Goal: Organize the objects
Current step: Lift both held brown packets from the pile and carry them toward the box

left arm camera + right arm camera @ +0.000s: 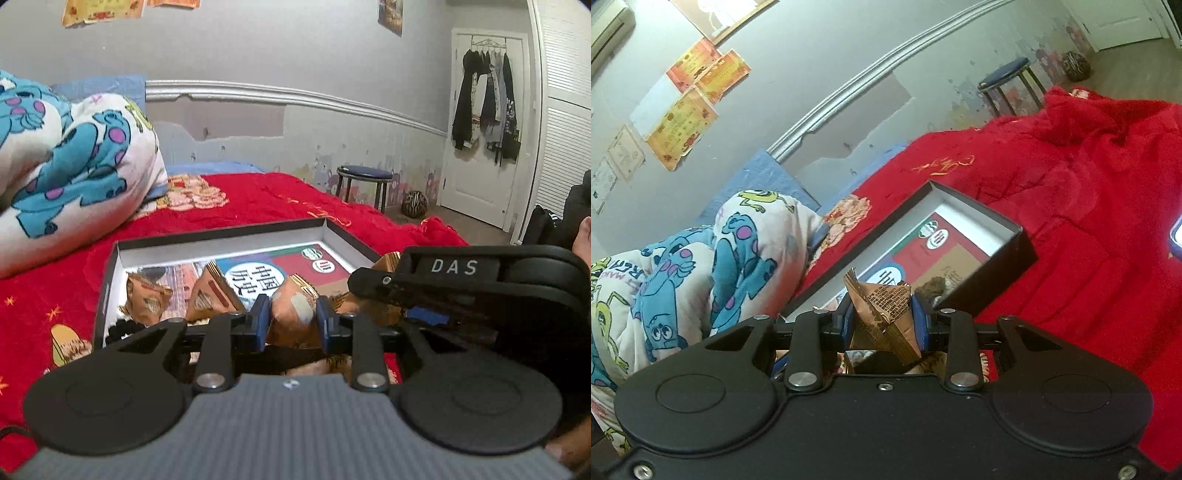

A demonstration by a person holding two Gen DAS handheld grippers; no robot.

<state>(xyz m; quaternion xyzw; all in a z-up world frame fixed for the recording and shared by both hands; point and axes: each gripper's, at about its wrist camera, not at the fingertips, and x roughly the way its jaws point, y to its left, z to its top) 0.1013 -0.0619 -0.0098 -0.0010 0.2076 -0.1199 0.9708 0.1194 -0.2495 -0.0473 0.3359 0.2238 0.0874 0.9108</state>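
White letters "DAS" are showing on the right gripper (380,291) at right. Chinese characters "中国历史" are standing on a white circle on the book (273,266) lying in the box (229,240).

Orange snack packets (218,291), in open box (229,236)

We cannot read the small print on the bronze packet (886,314); the box (229,236) loses its near edge behind the left gripper (291,321).
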